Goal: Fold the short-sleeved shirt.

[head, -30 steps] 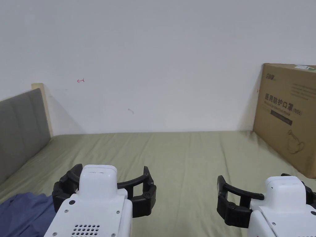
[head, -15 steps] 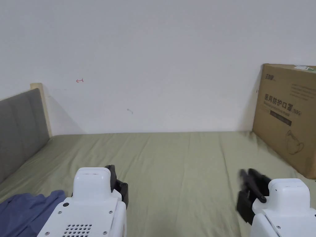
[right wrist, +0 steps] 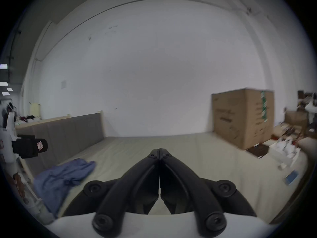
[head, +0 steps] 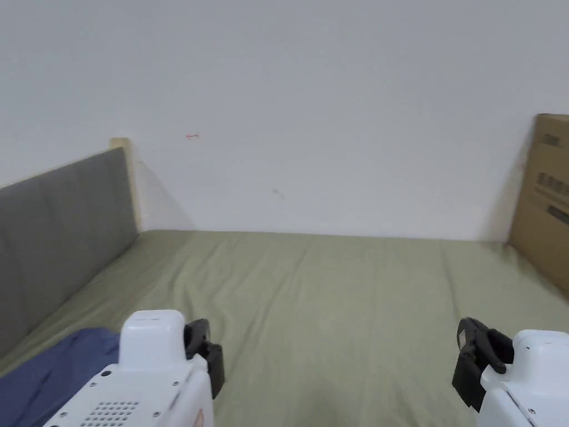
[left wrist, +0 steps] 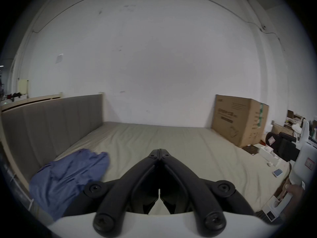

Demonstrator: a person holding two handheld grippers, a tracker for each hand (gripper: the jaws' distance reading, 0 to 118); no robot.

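Observation:
A blue short-sleeved shirt [head: 50, 370] lies crumpled on the green bed sheet at the near left, beside the grey headboard; I see it too as the shirt [left wrist: 68, 174] in the left gripper view and the shirt [right wrist: 63, 176] in the right gripper view. My left gripper [left wrist: 159, 151] is shut with nothing in it, held above the sheet just right of the shirt; in the head view the left gripper [head: 200, 339] sits at the bottom left. My right gripper [right wrist: 159, 151] is also shut and empty, at the bottom right as the right gripper [head: 472, 339].
The green sheet [head: 333, 300] stretches flat to a white wall. A grey headboard [head: 55, 233] borders the left side. A large cardboard box [head: 547, 200] stands at the far right. Small boxes and a blue card [right wrist: 291, 177] lie near the bed's right edge.
Both grippers went from wide open to shut, with nothing caught in them. The head camera has swung left, so the box slid toward the right edge.

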